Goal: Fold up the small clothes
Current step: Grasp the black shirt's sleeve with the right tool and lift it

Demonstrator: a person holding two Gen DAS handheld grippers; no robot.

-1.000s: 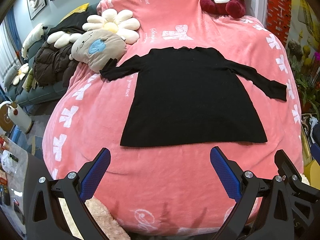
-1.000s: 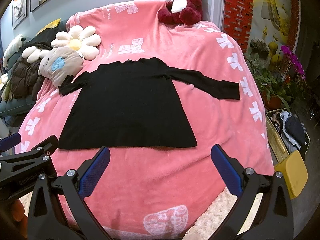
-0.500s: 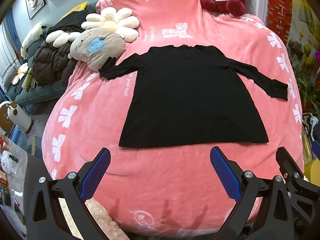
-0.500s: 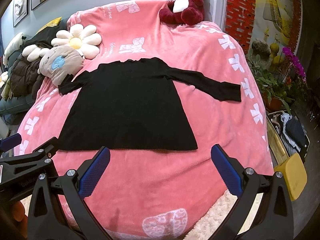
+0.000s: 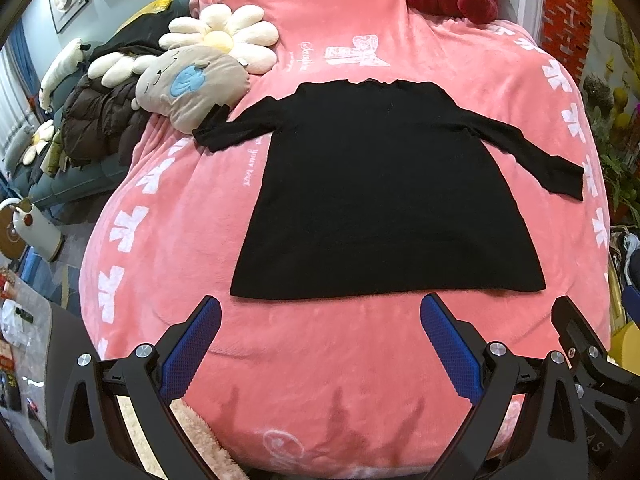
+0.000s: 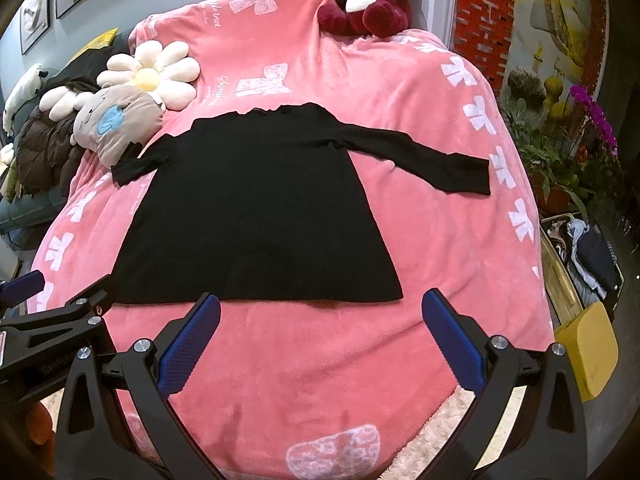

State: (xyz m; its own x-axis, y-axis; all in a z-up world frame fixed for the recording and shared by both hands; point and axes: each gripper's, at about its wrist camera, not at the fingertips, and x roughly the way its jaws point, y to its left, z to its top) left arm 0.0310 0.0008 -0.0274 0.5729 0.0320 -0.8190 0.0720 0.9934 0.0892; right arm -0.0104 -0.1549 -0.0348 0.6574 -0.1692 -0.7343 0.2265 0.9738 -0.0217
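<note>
Pink plush bedding printed with white bows covers the whole bed, and a black long-sleeved top lies flat on it near the middle, neckline toward 12 o'clock and straight hem toward 6 o'clock. Both sleeves are spread outward: one reaches toward 9 o'clock, its cuff touching a beige cartoon-face cushion, and the other stretches toward 3 o'clock, ending close to the row of bows along the blanket's edge. In the left wrist view the left gripper hovers at 6 o'clock just short of the hem, its blue-padded fingers spread wide with nothing between them. In the right wrist view the right gripper sits likewise below the hem, fingers wide apart and empty, with the tip of its left finger overlapping the hem line in the picture; whether it touches the cloth cannot be told. Part of the left gripper's black frame shows at 9 o'clock in that view. Beyond the cushion, at 11 o'clock, rests a daisy-shaped pillow, and past it a dark brown puffer jacket is heaped on a sofa. At 12 o'clock a dark red plush bear sits at the head of the bed. At 3 o'clock in the right wrist view stand potted plants with purple orchids, a red brick wall panel, and a yellow bin holding clothes.
</note>
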